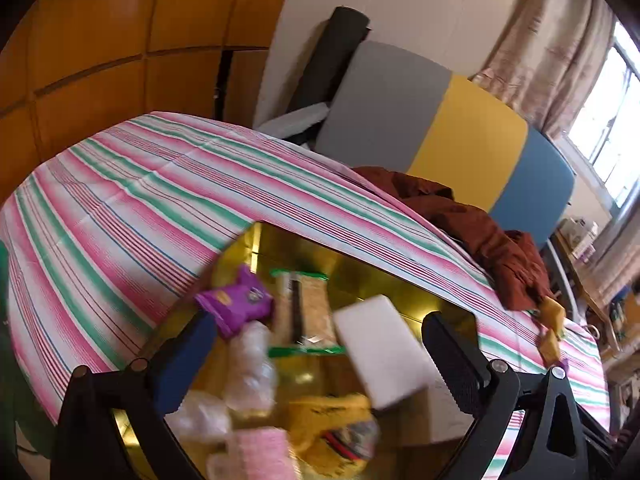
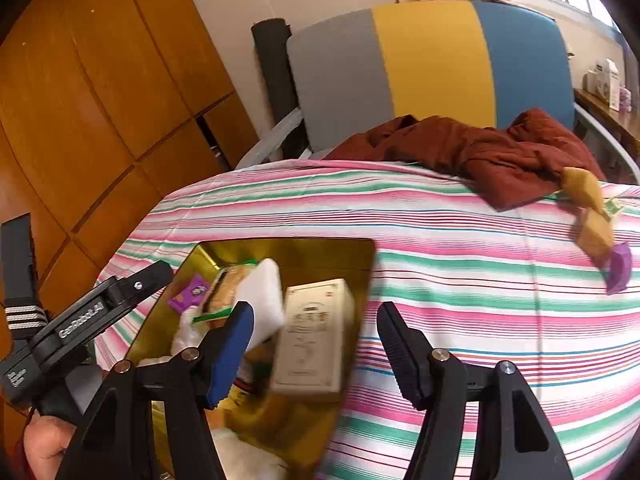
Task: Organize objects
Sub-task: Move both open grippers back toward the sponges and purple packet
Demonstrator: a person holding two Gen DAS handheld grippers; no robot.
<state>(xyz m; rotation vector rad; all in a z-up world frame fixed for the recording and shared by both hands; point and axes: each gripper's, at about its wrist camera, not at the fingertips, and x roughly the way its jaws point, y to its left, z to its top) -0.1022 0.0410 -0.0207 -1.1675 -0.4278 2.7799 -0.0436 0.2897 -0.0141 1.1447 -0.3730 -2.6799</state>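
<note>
- While both grippers hang over the gold box, neither one's got anything: the left gripper has its jaws spread wide, nothing pressed between the pads.
- Same story for the right gripper, jaws apart at about a middling gap and empty, with the box's right edge showing between them.
- That box sits on a table with a pink, green and white striped cloth, near its front left part as the right camera sees it.
- Inside the box: a white block lying tilted, a cream carton leaning against the right wall, a purple packet toward the far left corner, and a green-edged clear pack with something tan in it.
- Closer to the camera there's a yellow packet, something pink and some clear crinkly wrapped stuff, but it's pretty blurry so I can't say exactly what those are.
- Still out on the cloth, well away from the box on the right side: two tan packets and a small purple one just beside them.
- A dark red garment is bunched up at the far edge of the table, touching the nearest tan packet.
- Behind it stands a grey, yellow and blue chair back.
- A hand shows at the bottom left of the right view, holding the other gripper's handle.
</note>
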